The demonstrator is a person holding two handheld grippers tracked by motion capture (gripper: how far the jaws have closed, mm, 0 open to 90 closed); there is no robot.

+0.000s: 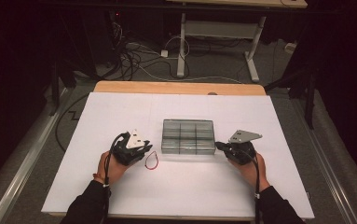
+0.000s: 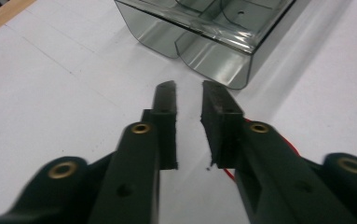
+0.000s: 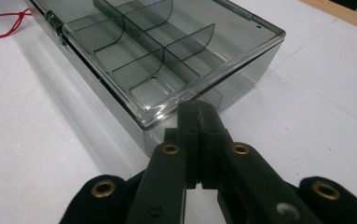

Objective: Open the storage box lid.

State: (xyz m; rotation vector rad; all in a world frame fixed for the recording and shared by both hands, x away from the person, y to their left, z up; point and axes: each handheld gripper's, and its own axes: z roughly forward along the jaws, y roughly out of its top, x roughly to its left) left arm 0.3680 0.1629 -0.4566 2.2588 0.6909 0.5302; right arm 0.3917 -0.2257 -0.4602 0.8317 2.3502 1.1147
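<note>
Resting flat, smoky clear divided box (image 1: pixel 188 136), lid shut

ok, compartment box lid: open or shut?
Shut. In the right gripper view the clear lid lies flat over the dividers of the compartment box, its edge flush with the wall. The visible compartments look empty.

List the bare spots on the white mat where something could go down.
Free: the mat behind the clear box, its left and right margins, and the front strip between the forearms. Crowded: beside the box, where the left gripper, red string and right gripper sit.
</note>
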